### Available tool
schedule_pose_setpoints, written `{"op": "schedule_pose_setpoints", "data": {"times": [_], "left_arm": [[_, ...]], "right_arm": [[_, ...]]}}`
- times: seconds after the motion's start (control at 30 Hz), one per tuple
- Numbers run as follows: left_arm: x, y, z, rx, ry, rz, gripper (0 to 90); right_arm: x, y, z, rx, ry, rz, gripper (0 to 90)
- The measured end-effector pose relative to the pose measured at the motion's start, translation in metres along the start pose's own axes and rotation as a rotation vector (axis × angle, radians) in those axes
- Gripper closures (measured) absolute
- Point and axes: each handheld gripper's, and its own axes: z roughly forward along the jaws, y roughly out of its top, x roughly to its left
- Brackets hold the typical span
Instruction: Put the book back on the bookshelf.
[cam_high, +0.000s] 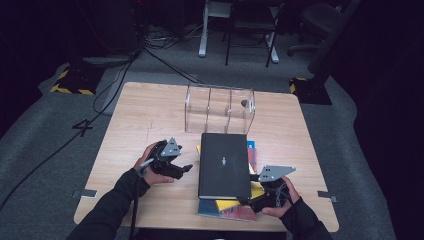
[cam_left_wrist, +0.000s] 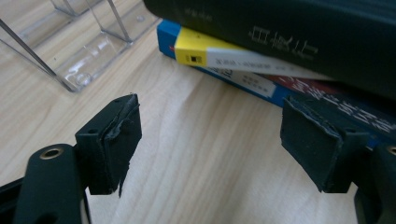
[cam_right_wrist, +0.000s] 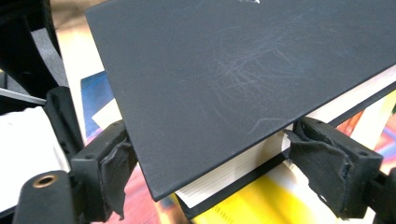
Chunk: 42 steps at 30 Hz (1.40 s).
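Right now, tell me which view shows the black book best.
The high view: the whole black book lies on top of the stack, cover and outline complete. The right gripper view gives a close corner of its cover and page edges; the left gripper view catches just its spine.

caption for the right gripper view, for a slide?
Right gripper jaws open astride a corner of the black book topping a stack.

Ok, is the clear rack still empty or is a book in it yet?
Empty. The high view shows nothing between the dividers of the clear rack; the black book lies flat on the stack in front of it.
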Motion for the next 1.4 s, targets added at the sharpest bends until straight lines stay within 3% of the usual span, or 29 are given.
{"op": "schedule_pose_setpoints", "data": {"times": [0.2,0.3,0.4,0.47,0.63,0.67,0.7,0.93,1.03,1.3,1.4], "left_arm": [[0.006,0.003,0.006,0.008,0.000,-0.008,21.6],[0.009,0.005,0.005,-0.007,0.001,-0.019,21.6],[0.011,0.007,0.008,-0.010,0.016,-0.019,21.6],[0.012,0.008,0.010,0.004,0.021,-0.008,21.6],[0.013,0.007,0.014,0.009,0.029,-0.012,21.6],[0.013,0.007,0.014,0.009,0.029,-0.012,21.6],[0.015,0.007,0.014,0.004,0.035,-0.016,21.6],[0.018,0.010,0.020,0.003,0.034,-0.027,21.7],[0.021,0.014,0.022,-0.013,0.035,-0.039,21.7],[0.025,0.014,0.030,-0.003,0.048,-0.038,22.3],[0.027,0.014,0.033,-0.005,0.052,-0.039,26.4]], "right_arm": [[-0.006,0.007,0.005,0.005,0.013,0.002,17.8],[-0.005,0.005,-0.014,-0.028,0.026,-0.004,21.2],[-0.012,0.008,-0.036,-0.105,0.020,0.048,23.3],[-0.015,0.013,-0.038,-0.110,0.009,0.066,23.7],[-0.030,0.023,-0.011,-0.019,0.012,0.095,22.4],[-0.030,0.023,-0.011,-0.019,0.012,0.095,22.4],[-0.038,0.023,-0.002,-0.024,0.055,0.129,18.6],[-0.055,0.029,0.011,0.001,0.081,0.146,5.0],[-0.066,0.033,0.025,0.007,0.141,0.178,0.4],[-0.068,0.034,0.028,0.004,0.156,0.173,0.3],[-0.067,0.035,0.028,0.001,0.149,0.155,0.5]]}}
